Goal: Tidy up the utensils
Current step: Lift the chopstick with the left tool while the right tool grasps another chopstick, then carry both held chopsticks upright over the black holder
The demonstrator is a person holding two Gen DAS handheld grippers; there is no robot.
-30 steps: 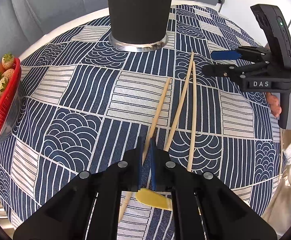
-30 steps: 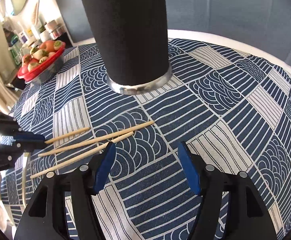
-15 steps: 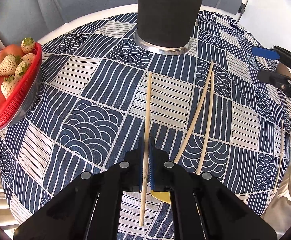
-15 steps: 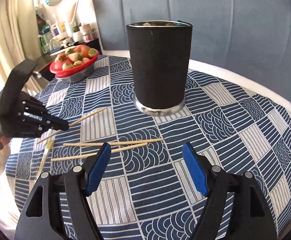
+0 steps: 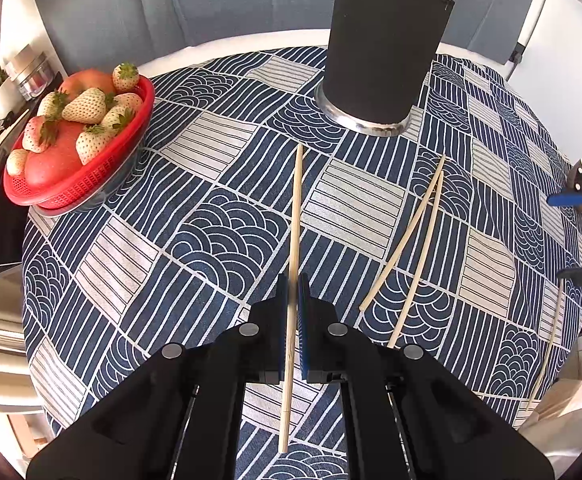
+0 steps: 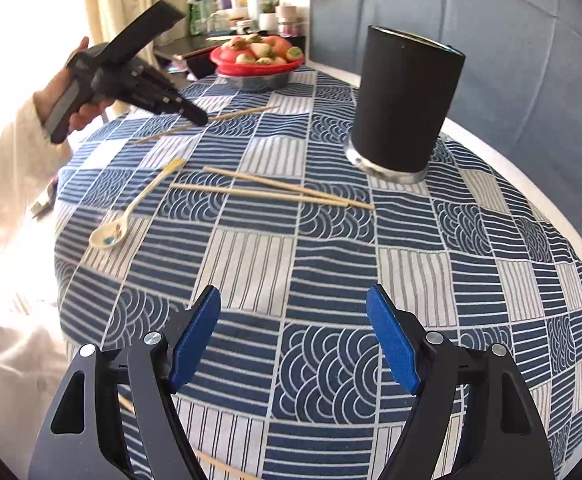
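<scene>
Left wrist view: left gripper [image 5: 293,300] clamped narrow on a single wooden chopstick [image 5: 296,216], pinched part-way along its length, thin end reaching forward toward the black cylinder holder [image 5: 383,52], butt end trailing back under the gripper body. Chopstick lifted off the patterned bench [image 5: 139,264], judging by its free-hanging ends. Two more chopsticks [image 5: 415,236] lying loose and crossed near their far tips, to the right, between the held one and the right gripper [image 5: 579,236], glimpsed at the frame's right edge. One more thin stick [image 5: 551,340] near the bench's right rim. Red basket of strawberries [image 5: 79,148] at the left edge, apart from the work.

Right wrist view: right gripper [image 6: 293,338] spread wide, jaws just opened further, nothing between the blue pads, hovering over bare cloth near the bench's front edge. Ahead, the crossed pair of chopsticks [image 6: 283,192] on the cloth, just short of the holder [image 6: 403,108]. Pale spoon [image 6: 131,216] to their left, bowl toward the camera. Left gripper [image 6: 197,118] in a person's hand [image 6: 79,108] at upper left, chopstick [image 6: 247,113] sticking out either side of its tip. Another stick end [image 6: 219,466] under the gripper body at the bottom.

Progress, as a judgement: barely begun. Holder's inside not visible, so contents unknown. One chopstick in hand but not yet delivered; at least three sticks and the spoon left on the bench.
</scene>
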